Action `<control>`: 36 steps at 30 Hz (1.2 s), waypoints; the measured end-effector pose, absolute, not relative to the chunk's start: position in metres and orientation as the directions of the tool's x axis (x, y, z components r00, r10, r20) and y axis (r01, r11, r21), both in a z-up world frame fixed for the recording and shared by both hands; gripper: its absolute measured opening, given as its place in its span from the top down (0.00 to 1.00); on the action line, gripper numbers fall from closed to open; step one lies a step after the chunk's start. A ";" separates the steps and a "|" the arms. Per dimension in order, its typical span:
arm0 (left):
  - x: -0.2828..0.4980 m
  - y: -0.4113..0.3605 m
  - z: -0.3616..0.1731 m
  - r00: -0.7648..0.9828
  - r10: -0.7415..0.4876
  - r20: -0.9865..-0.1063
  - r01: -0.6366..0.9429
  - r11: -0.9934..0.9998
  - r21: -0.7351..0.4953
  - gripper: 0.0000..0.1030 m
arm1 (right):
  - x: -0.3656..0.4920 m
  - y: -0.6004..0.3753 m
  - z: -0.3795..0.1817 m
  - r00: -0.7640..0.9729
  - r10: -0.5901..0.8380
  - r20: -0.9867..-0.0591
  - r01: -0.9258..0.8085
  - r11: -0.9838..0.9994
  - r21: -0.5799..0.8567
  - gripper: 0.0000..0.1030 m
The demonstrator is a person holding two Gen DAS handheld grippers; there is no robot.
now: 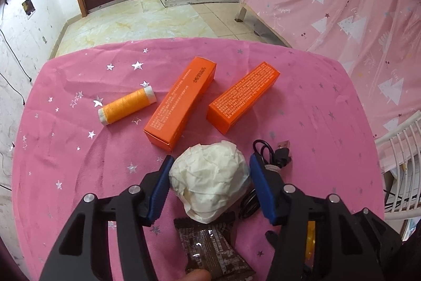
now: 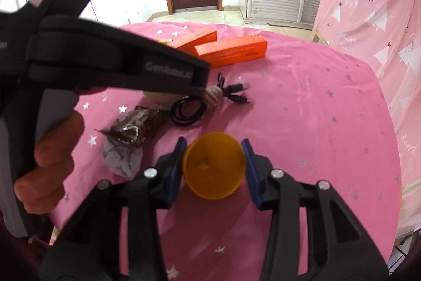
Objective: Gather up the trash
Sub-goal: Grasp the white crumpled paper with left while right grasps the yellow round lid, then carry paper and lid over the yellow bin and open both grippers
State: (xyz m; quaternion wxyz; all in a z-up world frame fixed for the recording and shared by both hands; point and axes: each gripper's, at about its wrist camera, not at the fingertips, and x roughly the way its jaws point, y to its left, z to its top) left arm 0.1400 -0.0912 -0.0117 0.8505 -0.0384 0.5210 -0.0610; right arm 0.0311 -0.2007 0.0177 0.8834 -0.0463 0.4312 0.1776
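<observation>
A crumpled white paper ball (image 1: 210,179) lies on the pink surface (image 1: 65,162), between the two blue pads of the left tool (image 1: 211,162). The left pad is pressed against the paper; at the right pad a thin gap may remain, so a firm hold cannot be confirmed. The jaws stand about half open around it. If the ball is lifted now, it may be squeezed out sideways, because loose paper gives way under a light pinch.

Just below the ball a brown snack wrapper (image 1: 214,252) is seen, its upper edge tucked under the paper. It could be dragged along or flicked off the surface when the ball is raised. Just right of the ball a coiled black cable (image 1: 265,152) lies against the right finger; it could be snagged and pulled, though it is probably not trash.

In the right wrist view a round yellow piece (image 2: 214,167), perhaps a cup or half shell, is clamped between the pads of the right tool (image 2: 213,150), whose jaws are closed down onto it. Its smooth curved wall could slip out if the grip is loosened or tilted.

Further off, two orange boxes (image 1: 181,102) and an orange thread spool (image 1: 127,106) are left well apart from both tools.
</observation>
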 end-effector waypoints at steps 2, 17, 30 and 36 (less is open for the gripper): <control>0.139 -0.092 -0.007 0.462 -0.135 -0.877 0.067 0.991 -0.117 0.49 | 0.032 -0.204 0.018 0.569 0.271 -0.776 -0.349 0.934 0.071 0.61; 0.116 -0.121 0.024 0.556 -0.087 -0.826 0.106 0.994 -0.034 0.49 | 0.026 -0.268 0.039 0.644 0.231 -0.729 -0.231 0.967 0.103 0.61; 0.098 -0.176 0.044 0.593 -0.076 -0.801 0.186 0.981 0.045 0.49 | 0.019 -0.337 0.052 0.706 0.193 -0.682 -0.130 0.981 0.142 0.61; 0.090 -0.208 0.047 0.597 -0.079 -0.798 0.232 0.970 0.078 0.49 | 0.013 -0.363 0.050 0.721 0.183 -0.668 -0.093 0.981 0.168 0.61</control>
